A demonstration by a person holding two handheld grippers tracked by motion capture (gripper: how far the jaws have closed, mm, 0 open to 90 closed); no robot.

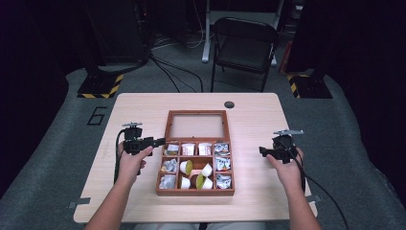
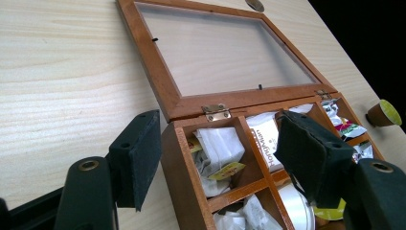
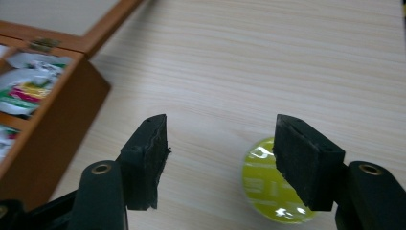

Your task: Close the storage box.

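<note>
Right gripper (image 3: 220, 158) stands half open above the bench (image 3: 287, 57), gripping nothing; green-lidded coffee capsule (image 3: 268, 187) lies beneath at 5 o'clock. Left gripper (image 2: 218, 158), half open, straddles the wooden box (image 2: 182, 163) corner wall without pressing.

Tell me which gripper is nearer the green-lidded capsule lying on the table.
Right. The right gripper hangs just above the capsule, jaws open; the left gripper is across the wooden box.

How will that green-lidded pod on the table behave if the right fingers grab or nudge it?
The pod looks small and round with a shiny foil lid, so it is probably light and a bit slippery. In the left gripper view it lies on its side, so a nudge would likely roll it across the table. Its lid could dent under a hard squeeze.
</note>
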